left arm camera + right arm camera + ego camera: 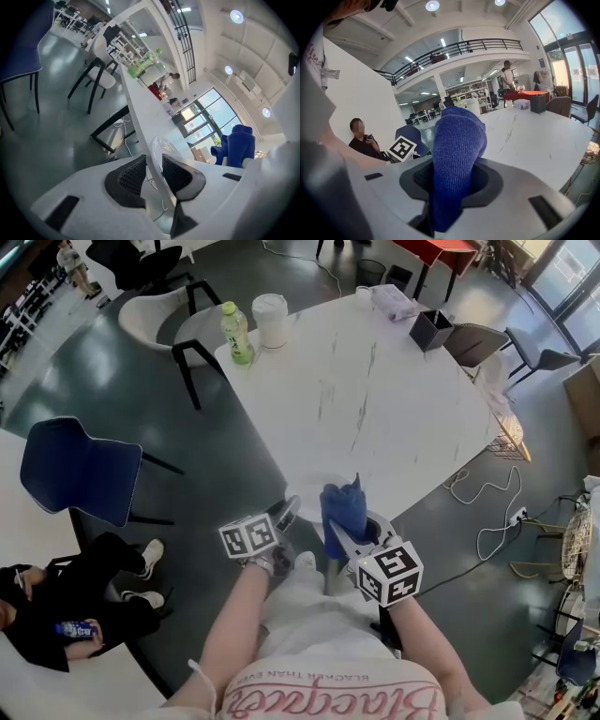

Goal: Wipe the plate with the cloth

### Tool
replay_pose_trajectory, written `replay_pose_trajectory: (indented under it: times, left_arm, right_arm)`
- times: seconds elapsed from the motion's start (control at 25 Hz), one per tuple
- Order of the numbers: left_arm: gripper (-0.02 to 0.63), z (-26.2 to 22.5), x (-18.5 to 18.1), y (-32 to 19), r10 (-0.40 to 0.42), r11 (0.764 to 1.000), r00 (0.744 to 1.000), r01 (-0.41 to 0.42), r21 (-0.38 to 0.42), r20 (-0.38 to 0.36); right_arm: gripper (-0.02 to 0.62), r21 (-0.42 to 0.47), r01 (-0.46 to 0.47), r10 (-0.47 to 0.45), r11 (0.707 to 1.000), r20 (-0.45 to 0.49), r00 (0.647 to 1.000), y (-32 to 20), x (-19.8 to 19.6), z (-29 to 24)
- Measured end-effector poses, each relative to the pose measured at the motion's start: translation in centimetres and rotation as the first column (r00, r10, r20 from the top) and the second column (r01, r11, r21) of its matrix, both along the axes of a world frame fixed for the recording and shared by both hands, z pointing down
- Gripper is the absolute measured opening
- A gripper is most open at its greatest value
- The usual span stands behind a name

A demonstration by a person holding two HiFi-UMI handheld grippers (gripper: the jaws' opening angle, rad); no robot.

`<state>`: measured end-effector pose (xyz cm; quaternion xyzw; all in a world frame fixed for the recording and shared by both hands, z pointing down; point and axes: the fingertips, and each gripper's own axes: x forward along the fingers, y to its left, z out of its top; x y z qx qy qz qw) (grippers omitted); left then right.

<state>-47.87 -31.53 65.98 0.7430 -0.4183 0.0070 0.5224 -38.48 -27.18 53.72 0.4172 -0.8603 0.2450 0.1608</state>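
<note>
A clear glass plate (325,486) lies at the near edge of the white table (375,399). In the left gripper view the plate (165,145) shows as a see-through oval just beyond the jaws. My left gripper (286,514) is at that edge, rolled on its side. Its pads (132,174) sit tight against a pale edge that looks like the plate's near rim, and no gap shows. My right gripper (345,538) is shut on a blue cloth (342,507), held just right of the plate. The cloth (457,140) stands up out of the right gripper (457,180).
At the table's far side stand a green bottle (235,332), a white cup (271,320), a clear box (394,301) and a dark box (430,329). A blue chair (80,470) and a seated person (56,610) are at my left. Cables (487,512) lie on the floor at the right.
</note>
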Motion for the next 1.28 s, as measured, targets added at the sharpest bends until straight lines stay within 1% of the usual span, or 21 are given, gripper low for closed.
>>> replay_pose_trajectory:
  times: [0.08, 0.28, 0.48, 0.56, 0.68, 0.8, 1.08, 1.28]
  left_arm:
    - [0.058, -0.2, 0.1, -0.2, -0.017, 1.0, 1.0, 0.017, -0.012, -0.026]
    - [0.041, -0.4, -0.1, -0.4, -0.06, 0.997, 0.997, 0.058, -0.045, -0.048]
    - [0.021, -2.1, 0.1, -0.8, -0.087, 0.996, 0.993, 0.085, -0.027, -0.083]
    - [0.018, -2.9, 0.2, -1.1, -0.09, 0.996, 0.993, 0.09, -0.002, -0.072]
    - [0.018, -4.2, 0.5, -1.8, -0.084, 0.995, 0.996, 0.085, 0.049, -0.03]
    - [0.018, -5.9, 0.7, -2.4, -0.095, 0.991, 0.995, 0.097, 0.091, -0.021]
    - [0.018, -9.7, 2.3, -3.1, -0.116, 0.977, 0.993, 0.11, 0.181, 0.021]
    - [0.018, -12.2, 3.2, -3.0, -0.133, 0.96, 0.99, 0.117, 0.254, 0.046]
  right_arm:
    - [0.118, 0.003, -0.001, 0.001, 1.0, -0.006, 1.0, -0.2, 0.2, -0.1]
    - [0.118, 0.017, -0.007, 0.007, 1.0, -0.018, 1.0, -0.8, 0.8, -0.7]
    - [0.118, 0.036, 0.0, 0.0, 0.999, -0.025, 1.0, -1.4, 1.5, -1.7]
    - [0.118, 0.047, 0.003, -0.002, 0.999, -0.023, 1.0, -1.7, 1.9, -2.3]
    - [0.118, 0.064, 0.006, -0.005, 0.998, -0.017, 1.0, -2.2, 2.5, -3.0]
    - [0.118, 0.083, 0.015, -0.014, 0.996, -0.012, 1.0, -2.6, 3.1, -3.9]
    - [0.118, 0.132, 0.021, -0.021, 0.991, 0.004, 1.0, -3.7, 5.4, -6.3]
    - [0.118, 0.178, 0.014, -0.017, 0.984, 0.013, 1.0, -4.3, 6.9, -7.8]
